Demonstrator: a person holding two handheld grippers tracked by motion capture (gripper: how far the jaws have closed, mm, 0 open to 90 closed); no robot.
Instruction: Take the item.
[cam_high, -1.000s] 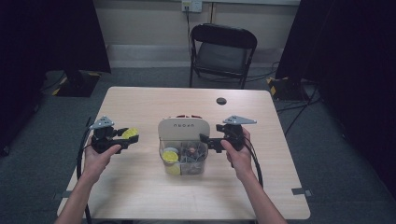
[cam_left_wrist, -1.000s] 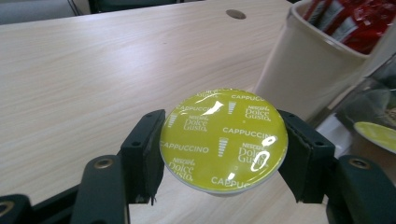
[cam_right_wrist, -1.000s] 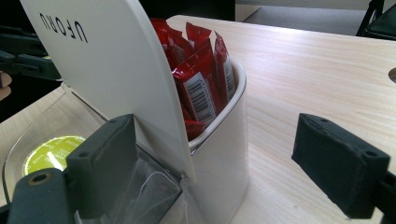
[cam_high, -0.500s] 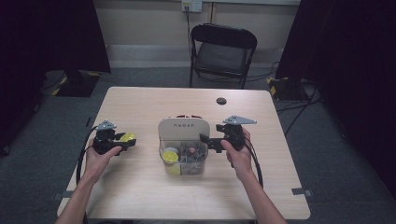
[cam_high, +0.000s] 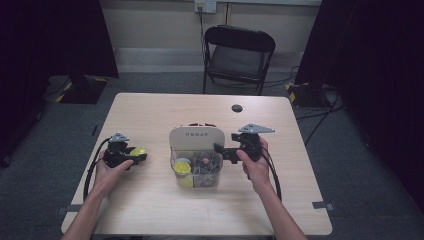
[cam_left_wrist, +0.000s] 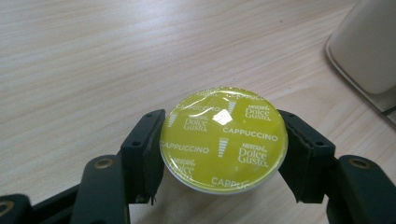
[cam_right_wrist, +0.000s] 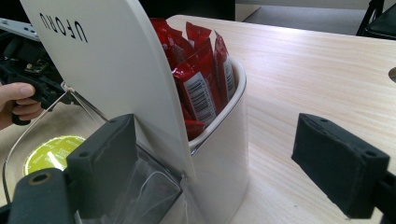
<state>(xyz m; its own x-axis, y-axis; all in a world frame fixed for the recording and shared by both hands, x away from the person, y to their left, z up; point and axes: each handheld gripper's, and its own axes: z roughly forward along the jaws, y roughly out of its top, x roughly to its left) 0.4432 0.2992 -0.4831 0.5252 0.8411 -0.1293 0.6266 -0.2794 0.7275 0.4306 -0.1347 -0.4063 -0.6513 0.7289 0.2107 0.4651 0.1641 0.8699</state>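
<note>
**Yellow capsule clamped at left, organiser flanked at right**

Left gripper (cam_high: 131, 156) low over the left part of the bench (cam_high: 150, 210), held in the person's left hand (cam_high: 107, 172). Fingers (cam_left_wrist: 144, 149) clenched on a yellow-green coffee capsule (cam_left_wrist: 223, 138), one pad against each side of its round rim. Foil lid facing up, printed "Dolce Gusto" and "Cappuccino". Capsule just above the pale wood or resting on it; hard to tell which from the close view. Seen from above as a small yellow spot (cam_high: 138, 151) at the gripper's tip, well apart from the organiser to its right.

Organiser (cam_high: 196, 157) at the middle of the bench: a white curved back panel lettered "UFORU", a white rounded cup (cam_right_wrist: 224, 140) behind it packed with upright red sachets (cam_right_wrist: 201, 79), and clear compartments in front. Another yellow capsule (cam_high: 182, 167) lying in the front left compartment, foil up; small mixed items in the compartment beside it, too blurred to name.

Right gripper (cam_high: 220, 149) level at the organiser's right side, held in the right hand (cam_high: 255, 167). Fingers released and wide: one pad (cam_right_wrist: 105, 158) close against the clear front part, the other (cam_right_wrist: 341, 163) out over bare wood, the white cup between them.

Small dark disc (cam_high: 237, 108) near the far edge. Black folding chair (cam_high: 239, 55) on the floor beyond.
</note>
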